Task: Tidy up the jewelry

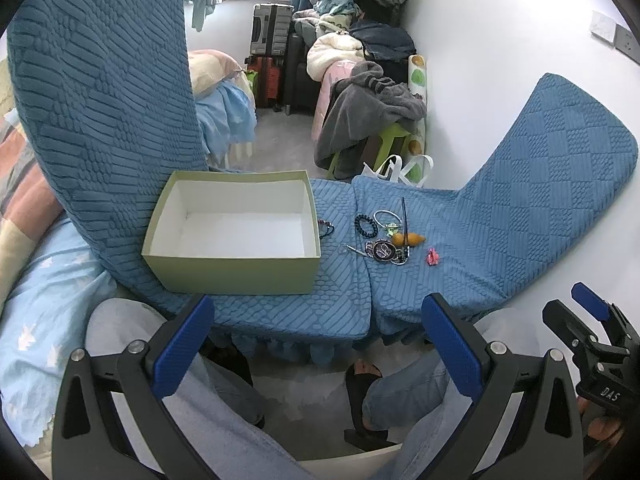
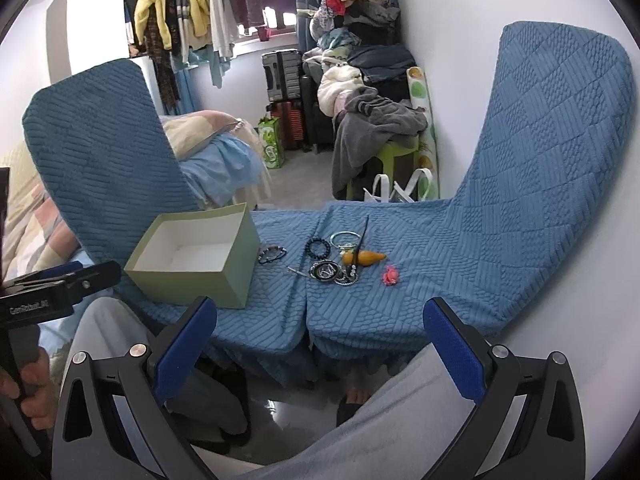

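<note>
Both claws, left claw (image 1: 316,344) and right claw (image 2: 320,344), gape empty; jewelry pile (image 2: 340,262) tangled, pieces indistinct.

1. The box (image 1: 236,266) is pale green outside and white inside.
2. The chair covers (image 2: 420,300) are blue, quilted in patches of ribbed lines and pebbled dots.
3. The beaded bracelet (image 2: 318,247) is dark, nearly black; the thin bangle (image 2: 345,238) is silvery.
4. The gourd-shaped piece (image 2: 366,258) is orange-yellow.
5. The small flower-like ornament (image 2: 391,275) is bright pink.
6. The gripper fingers (image 1: 186,344) carry blue textured pads on black frames.
7. The hanging jacket (image 2: 154,4) is yellow.
8. The stool (image 2: 394,156) under the grey garment is lime green.
</note>
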The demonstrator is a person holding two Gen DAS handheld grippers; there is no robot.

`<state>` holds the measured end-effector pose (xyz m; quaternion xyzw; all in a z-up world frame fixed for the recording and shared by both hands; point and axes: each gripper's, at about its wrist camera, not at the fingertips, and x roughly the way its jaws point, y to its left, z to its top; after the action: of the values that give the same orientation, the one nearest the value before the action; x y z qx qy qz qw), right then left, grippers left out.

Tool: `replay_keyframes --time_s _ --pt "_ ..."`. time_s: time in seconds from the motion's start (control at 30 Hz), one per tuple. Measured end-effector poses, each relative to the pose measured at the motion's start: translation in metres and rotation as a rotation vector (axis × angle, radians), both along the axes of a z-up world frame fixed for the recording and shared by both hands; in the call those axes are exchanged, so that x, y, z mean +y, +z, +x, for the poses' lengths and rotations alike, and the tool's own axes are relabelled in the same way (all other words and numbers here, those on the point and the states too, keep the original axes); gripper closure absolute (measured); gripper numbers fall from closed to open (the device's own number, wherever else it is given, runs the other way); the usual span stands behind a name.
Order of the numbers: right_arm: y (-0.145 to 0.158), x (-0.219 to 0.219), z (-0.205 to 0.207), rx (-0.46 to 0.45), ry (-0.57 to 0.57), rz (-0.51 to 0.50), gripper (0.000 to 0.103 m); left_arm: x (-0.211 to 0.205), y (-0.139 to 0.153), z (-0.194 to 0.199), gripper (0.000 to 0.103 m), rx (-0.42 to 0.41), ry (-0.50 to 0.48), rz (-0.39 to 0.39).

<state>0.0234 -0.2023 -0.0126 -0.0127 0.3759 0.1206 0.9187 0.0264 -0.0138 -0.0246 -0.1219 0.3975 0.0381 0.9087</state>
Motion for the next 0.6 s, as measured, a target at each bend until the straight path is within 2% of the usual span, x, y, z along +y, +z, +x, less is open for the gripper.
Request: replay_keyframes --time_s 0.4,0.6 --pt "-0.040 -0.014 0.036 0.015 -0.016 0.026 0.000 -0.003 -0.029 0.042 0.000 -0.015 -0.026 -0.047" --pt "-0.058 -0.027 0.064 0.007 -0.034 0.060 0.019 -0.008 -0.041 0.071 0.000 -0.032 -0.079 -0.072"
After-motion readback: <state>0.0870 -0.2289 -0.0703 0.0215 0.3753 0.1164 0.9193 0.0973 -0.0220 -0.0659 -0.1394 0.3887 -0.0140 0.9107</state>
